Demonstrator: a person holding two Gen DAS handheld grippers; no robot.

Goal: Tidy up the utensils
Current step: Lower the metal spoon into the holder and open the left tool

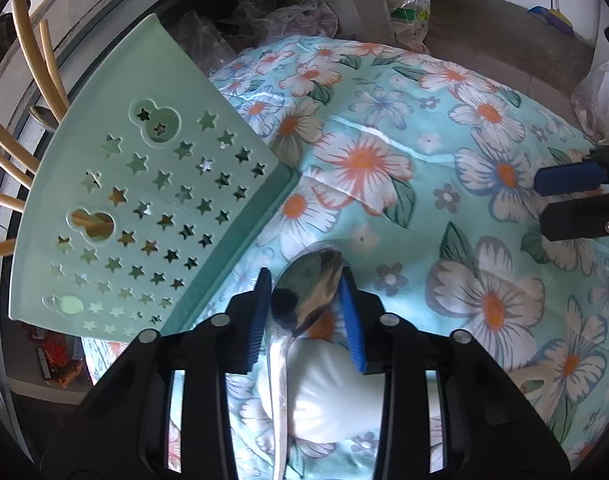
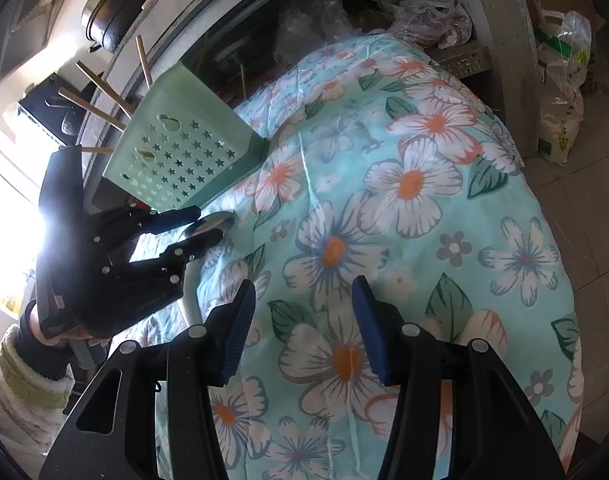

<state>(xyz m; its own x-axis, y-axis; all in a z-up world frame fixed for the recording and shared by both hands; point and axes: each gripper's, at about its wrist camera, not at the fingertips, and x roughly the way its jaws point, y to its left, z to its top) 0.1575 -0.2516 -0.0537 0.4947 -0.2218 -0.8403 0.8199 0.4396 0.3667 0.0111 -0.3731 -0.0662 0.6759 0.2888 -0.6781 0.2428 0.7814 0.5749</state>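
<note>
On the floral cloth: a metal spoon [image 1: 308, 284] lies with its bowl toward the green holder and its handle running back under the left gripper.
Left gripper [image 1: 306, 304]: its blue pads stand on either side of the spoon's bowl, right against its edges; a pinch on the bowl, as far as the left wrist view shows.
Left gripper from the right wrist view [image 2: 208, 226]: the two fingers close around the shiny bowl just beside the holder's lower corner; a hand in a fleecy sleeve [image 2: 32, 364] carries it.
Right gripper [image 2: 304, 320]: fingers spread apart with only the cloth [image 2: 404, 184] between them, nothing held, well apart from the spoon.
Right gripper from the left wrist view [image 1: 564, 196]: seen at the right edge, over the cloth.
Holder [image 1: 144, 184]: pale green plastic utensil holder with star-shaped holes, tilted, standing at the cloth's edge just beside the spoon.
Holder contents: wooden chopsticks [image 2: 100, 92] stick out of its top; more cannot be told through the holes.
Behind: a dark pot [image 2: 120, 12] hangs on the wall; plastic bags [image 2: 560, 80] stand past the cloth.
</note>
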